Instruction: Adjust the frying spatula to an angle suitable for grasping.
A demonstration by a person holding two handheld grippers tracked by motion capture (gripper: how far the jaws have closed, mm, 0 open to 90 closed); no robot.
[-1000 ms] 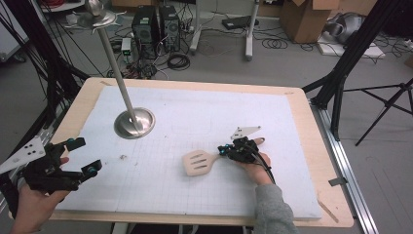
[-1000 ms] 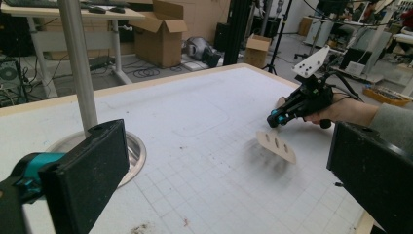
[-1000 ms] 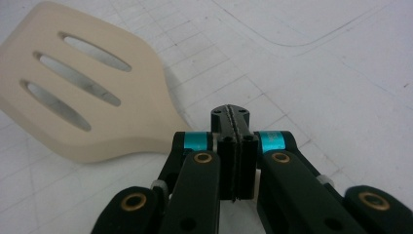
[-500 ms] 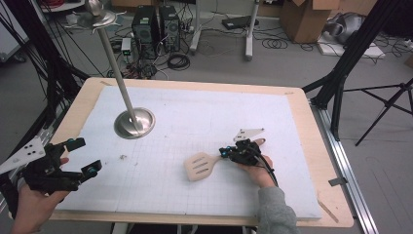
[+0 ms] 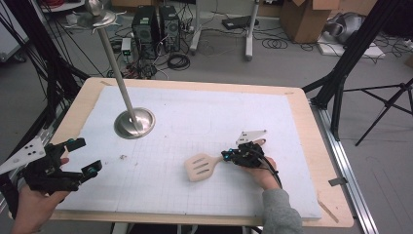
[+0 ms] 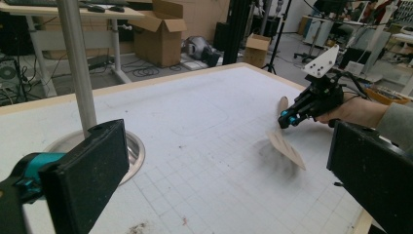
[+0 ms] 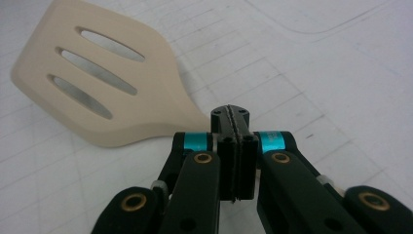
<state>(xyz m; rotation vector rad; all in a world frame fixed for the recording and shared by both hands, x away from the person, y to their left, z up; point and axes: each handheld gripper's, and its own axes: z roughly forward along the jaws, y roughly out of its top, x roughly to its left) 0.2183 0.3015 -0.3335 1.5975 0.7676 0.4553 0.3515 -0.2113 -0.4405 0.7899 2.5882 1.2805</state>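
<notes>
A person works at a wooden counter (image 5: pixel 321 161) covered by a white gridded mat (image 5: pixel 195 126). In the high view, the right gripper (image 5: pixel 225 156) sits right of centre in the lower half of the frame, lying low over the mat. A pale wooden slotted spatula (image 5: pixel 200 167) lies flat on the mat just left of it, blade toward the lower left, handle running up into the gripper. In the right gripper view, that gripper's fingers (image 7: pixel 223 146) are pressed tightly together over the handle end, where the blade narrows, gripping the spatula; the three-slotted blade fills the upper left of that frame.

The left gripper (image 5: pixel 80 157) is at the lower left edge of the high view, held above the counter's near corner, well apart from the spatula. Its fingers (image 6: pixel 92 175) stand wide apart with nothing between them.

A metal stand (image 5: pixel 134 122), a slim pole on a round base, rises at the upper left of the mat.
</notes>
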